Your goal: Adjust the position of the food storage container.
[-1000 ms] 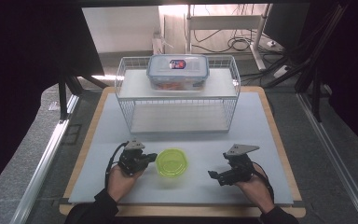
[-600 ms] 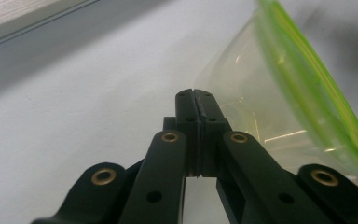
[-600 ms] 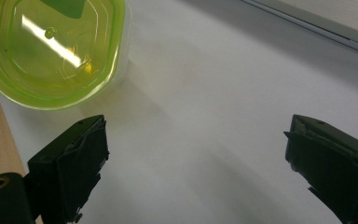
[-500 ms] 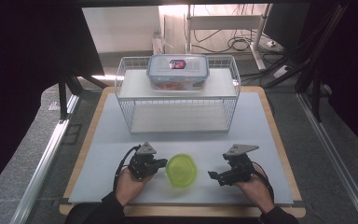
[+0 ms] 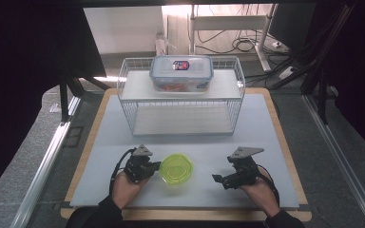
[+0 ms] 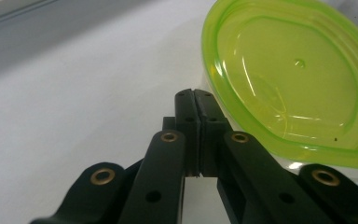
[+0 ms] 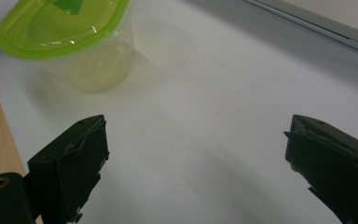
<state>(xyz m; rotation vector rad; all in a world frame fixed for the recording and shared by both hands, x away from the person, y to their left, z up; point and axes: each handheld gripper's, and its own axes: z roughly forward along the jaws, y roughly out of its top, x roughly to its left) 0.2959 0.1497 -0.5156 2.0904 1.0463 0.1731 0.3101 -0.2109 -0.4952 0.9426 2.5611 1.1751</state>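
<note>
- High view: pale matte mat [image 5: 266,128] on a wood-edged table [image 5: 285,137]; dark surrounds, cables on the floor behind.
- White wire rack [image 5: 180,102] at the far middle, with a flat white shelf. On it sits a clear rectangular food box [image 5: 181,72], blue-rimmed lid, label on top.
- Near edge: small clear tub with a glossy lime-green lid [image 5: 176,168], between the two hands.
- Left gripper [image 5: 145,167] just beside the tub's left rim; contact not clear. Right gripper [image 5: 228,178] well apart from it.
- Left gripper view: black jaws pressed together, nothing between them; lid [image 6: 293,79] translucent, raised oval ridge, just right of the tips.
- Right gripper view: jaws spread wide over bare mat [image 7: 214,102]; tub [image 7: 70,37] at upper left, cloudy plastic wall under the lid.
</note>
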